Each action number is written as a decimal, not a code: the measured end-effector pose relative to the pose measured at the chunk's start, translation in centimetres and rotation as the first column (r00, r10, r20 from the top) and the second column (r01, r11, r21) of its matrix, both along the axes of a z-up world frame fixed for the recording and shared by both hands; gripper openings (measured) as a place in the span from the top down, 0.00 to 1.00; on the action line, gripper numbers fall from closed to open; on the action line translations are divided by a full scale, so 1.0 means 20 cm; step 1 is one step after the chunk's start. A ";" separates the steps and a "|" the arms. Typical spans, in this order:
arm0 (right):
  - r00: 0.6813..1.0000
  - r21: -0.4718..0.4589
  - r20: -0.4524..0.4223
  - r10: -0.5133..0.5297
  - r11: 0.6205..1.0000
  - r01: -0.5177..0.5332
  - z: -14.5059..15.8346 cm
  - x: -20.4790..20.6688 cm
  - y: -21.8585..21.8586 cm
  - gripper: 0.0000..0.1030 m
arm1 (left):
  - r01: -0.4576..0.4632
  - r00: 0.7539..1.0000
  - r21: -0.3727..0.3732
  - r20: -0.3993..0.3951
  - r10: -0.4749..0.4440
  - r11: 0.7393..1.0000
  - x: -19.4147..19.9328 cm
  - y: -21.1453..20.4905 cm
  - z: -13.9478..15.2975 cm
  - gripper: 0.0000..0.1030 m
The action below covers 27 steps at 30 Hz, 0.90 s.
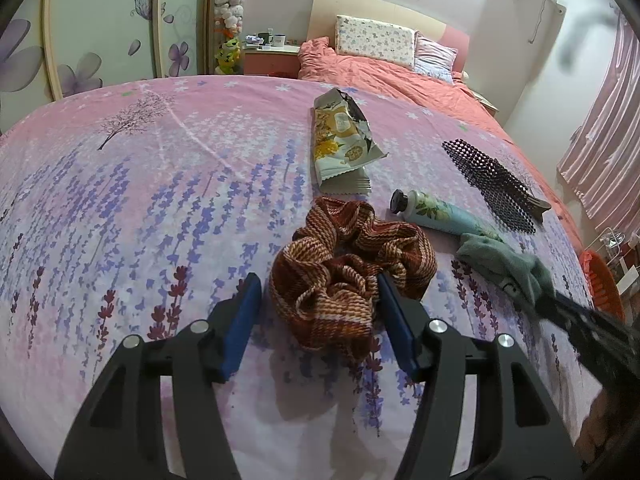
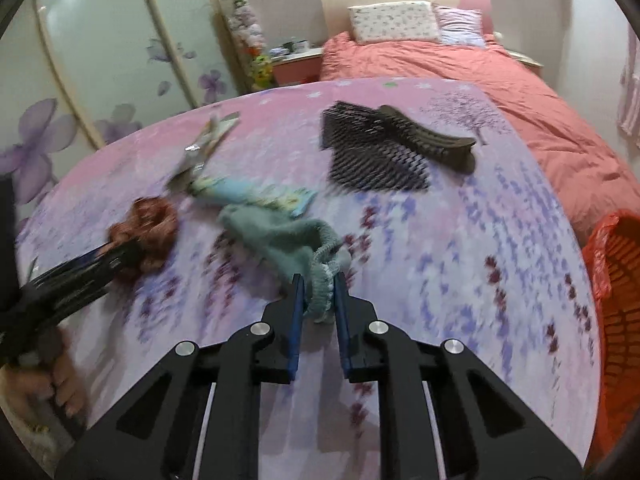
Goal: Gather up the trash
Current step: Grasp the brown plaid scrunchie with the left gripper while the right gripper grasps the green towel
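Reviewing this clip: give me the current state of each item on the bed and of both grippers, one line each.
Left gripper: open, jaws straddling the scrunchie.
Scrunchie: lying bunched on the bedsheet.
Right gripper: shut on the green sock.
Green sock: cuff pinched, rest lying on the sheet.
Snack wrapper: torn open, lying flat.
Cream tube: capped, lying on its side.
Hair clip: lying on the sheet.

snack wrapper (image 1: pixel 343 140) | torn open, empty, crumpled | flat on bedspread (image 1: pixel 140 200)
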State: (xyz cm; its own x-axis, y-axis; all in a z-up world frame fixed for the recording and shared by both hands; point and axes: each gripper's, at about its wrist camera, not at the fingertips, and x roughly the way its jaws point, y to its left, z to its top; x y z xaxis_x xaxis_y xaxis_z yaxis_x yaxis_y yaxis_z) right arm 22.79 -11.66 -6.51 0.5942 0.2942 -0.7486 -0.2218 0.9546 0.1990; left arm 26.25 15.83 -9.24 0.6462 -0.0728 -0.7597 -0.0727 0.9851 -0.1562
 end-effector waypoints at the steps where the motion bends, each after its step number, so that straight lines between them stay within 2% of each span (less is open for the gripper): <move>1: 1.000 0.010 0.006 0.016 1.000 -0.016 0.01 -0.02 0.00 0.79 | 0.000 1.000 -0.001 0.000 0.000 1.000 0.00 0.00 0.00 0.43; 2: 1.000 0.008 0.014 0.021 1.000 -0.021 0.02 -0.03 0.01 0.72 | 0.000 1.000 0.000 0.000 0.000 1.000 0.00 0.00 0.00 0.43; 4: 0.999 -0.027 0.051 0.012 1.000 -0.010 0.04 -0.04 0.03 0.38 | 0.000 1.000 0.000 0.000 0.000 1.000 0.00 0.00 0.00 0.42; 5: 0.998 -0.043 0.069 0.004 0.999 -0.001 0.05 -0.04 0.03 0.35 | 0.000 1.000 0.000 0.000 0.000 1.000 0.00 0.00 0.00 0.42; 11: 0.998 -0.089 0.065 -0.024 0.996 0.029 0.01 0.10 0.08 0.33 | 0.000 1.000 0.001 0.000 0.000 1.000 0.00 0.00 0.00 0.42; 17: 1.000 -0.118 0.012 0.008 0.993 -0.006 -0.05 0.22 0.15 0.32 | 0.002 1.000 0.004 -0.002 -0.002 1.000 0.00 -0.01 0.00 0.42; 18: 1.000 -0.127 0.009 0.011 0.992 -0.010 -0.05 0.22 0.16 0.34 | 0.002 1.000 0.004 -0.002 -0.002 1.000 0.00 -0.01 0.00 0.42; 19: 1.000 -0.143 0.012 0.011 0.990 -0.010 -0.05 0.22 0.17 0.44 | 0.002 1.000 0.003 -0.002 -0.002 1.000 0.00 -0.01 0.00 0.42; 20: 1.000 -0.148 0.018 0.014 0.989 -0.011 -0.05 0.22 0.17 0.51 | 0.002 1.000 0.003 -0.001 -0.002 1.000 0.00 -0.01 0.00 0.41; 22: 1.000 -0.124 0.020 0.024 0.992 -0.021 -0.05 0.20 0.16 0.76 | 0.006 1.000 0.003 -0.002 -0.006 1.000 0.00 -0.01 0.00 0.40; 24: 1.000 -0.102 0.016 0.027 0.994 -0.026 -0.04 0.17 0.15 0.83 | 0.016 1.000 -0.002 0.001 -0.016 1.000 0.00 -0.02 0.00 0.37; 27: 0.999 -0.147 0.033 -0.002 0.989 0.007 -0.04 0.11 0.13 0.85 | 0.032 0.999 -0.021 0.020 -0.031 0.999 -0.02 -0.01 0.01 0.31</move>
State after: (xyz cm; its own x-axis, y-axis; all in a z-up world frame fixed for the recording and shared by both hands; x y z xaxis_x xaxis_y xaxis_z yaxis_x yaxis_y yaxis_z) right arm 25.06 -9.13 -7.29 0.6200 0.1796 -0.7637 -0.2212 0.9740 0.0495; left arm 25.83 15.60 -8.99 0.6579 -0.1094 -0.7451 -0.0385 0.9832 -0.1784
